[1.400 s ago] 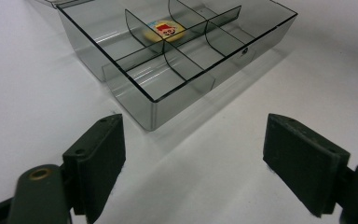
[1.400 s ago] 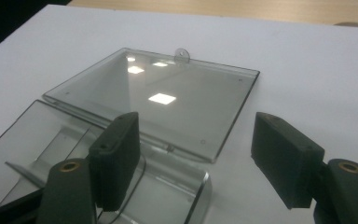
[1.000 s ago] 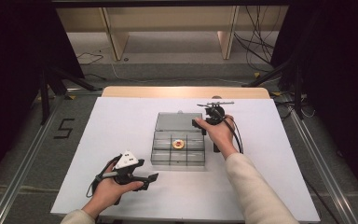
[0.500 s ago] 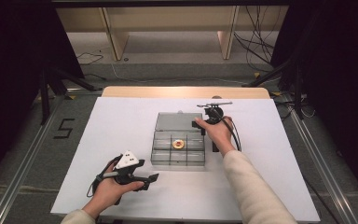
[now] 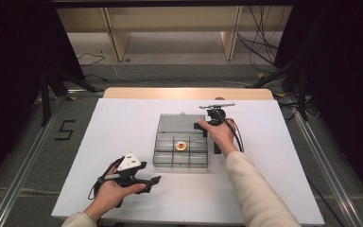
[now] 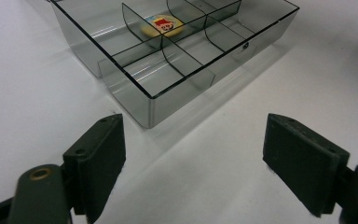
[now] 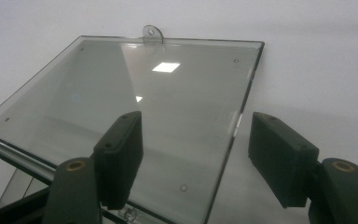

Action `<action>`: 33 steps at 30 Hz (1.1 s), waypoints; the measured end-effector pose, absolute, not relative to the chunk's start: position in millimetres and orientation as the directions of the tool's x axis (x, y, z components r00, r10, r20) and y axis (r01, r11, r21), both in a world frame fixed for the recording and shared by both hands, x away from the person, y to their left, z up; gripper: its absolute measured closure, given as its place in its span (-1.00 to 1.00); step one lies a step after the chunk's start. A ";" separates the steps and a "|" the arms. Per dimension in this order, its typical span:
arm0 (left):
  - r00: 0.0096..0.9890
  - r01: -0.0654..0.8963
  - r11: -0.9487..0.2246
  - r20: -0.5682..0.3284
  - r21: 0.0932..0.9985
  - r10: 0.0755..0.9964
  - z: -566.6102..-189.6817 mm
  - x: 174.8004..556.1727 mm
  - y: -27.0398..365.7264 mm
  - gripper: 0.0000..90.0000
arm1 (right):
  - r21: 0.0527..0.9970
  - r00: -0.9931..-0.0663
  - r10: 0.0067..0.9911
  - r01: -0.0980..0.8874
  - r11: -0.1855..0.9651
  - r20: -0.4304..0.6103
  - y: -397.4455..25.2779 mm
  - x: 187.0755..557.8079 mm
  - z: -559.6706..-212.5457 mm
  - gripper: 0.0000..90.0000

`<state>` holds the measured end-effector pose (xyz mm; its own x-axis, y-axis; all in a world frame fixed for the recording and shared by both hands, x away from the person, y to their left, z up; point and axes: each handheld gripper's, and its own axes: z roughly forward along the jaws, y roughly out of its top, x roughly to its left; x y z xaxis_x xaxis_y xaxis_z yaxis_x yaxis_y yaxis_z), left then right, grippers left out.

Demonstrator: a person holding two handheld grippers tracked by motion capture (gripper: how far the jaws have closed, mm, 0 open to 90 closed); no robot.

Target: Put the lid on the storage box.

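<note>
A clear grey compartment box [image 5: 157,158] stands mid-table, its lid [image 5: 181,124] folded back flat behind it. A round yellow and red piece [image 5: 180,145] lies in a middle compartment, also seen as the round piece [image 6: 163,25]. My left gripper [image 5: 150,173] rests on the table near the box's front left, open, its jaws facing a corner of the box [image 6: 149,100] with nothing between them [image 6: 193,163]. My right gripper [image 5: 204,128] is at the lid's right side, open [image 7: 196,158], and the edge of the lid [image 7: 135,98] runs between its jaws.
The white tabletop [image 5: 123,127] spreads wide to the left and right of the box. A small tab [image 7: 152,31] sticks out from the lid's far edge. Metal rails and dark stands flank the table, with cables on the floor behind.
</note>
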<state>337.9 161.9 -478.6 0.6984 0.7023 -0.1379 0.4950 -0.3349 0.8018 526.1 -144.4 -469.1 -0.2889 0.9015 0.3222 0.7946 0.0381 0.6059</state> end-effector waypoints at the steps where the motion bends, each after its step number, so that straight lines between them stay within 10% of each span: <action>1: 0.699 0.495 -0.335 -0.138 0.802 0.702 -478.6 337.9 161.9 -0.54 | 0.603 -0.286 0.900 0.797 0.034 0.328 -144.3 526.4 -469.1 -0.20; 33: 0.698 0.498 -0.341 -0.135 0.797 0.703 -480.4 339.3 161.4 -0.53 | 0.493 -0.156 0.843 0.858 -0.144 0.516 -153.9 529.0 -473.8 0.15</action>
<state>339.3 161.4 -480.4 0.6982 0.7030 -0.1352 0.4982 -0.3415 0.7970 529.0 -153.9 -473.8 -0.1555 0.8425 0.5158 0.8579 -0.1437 0.4934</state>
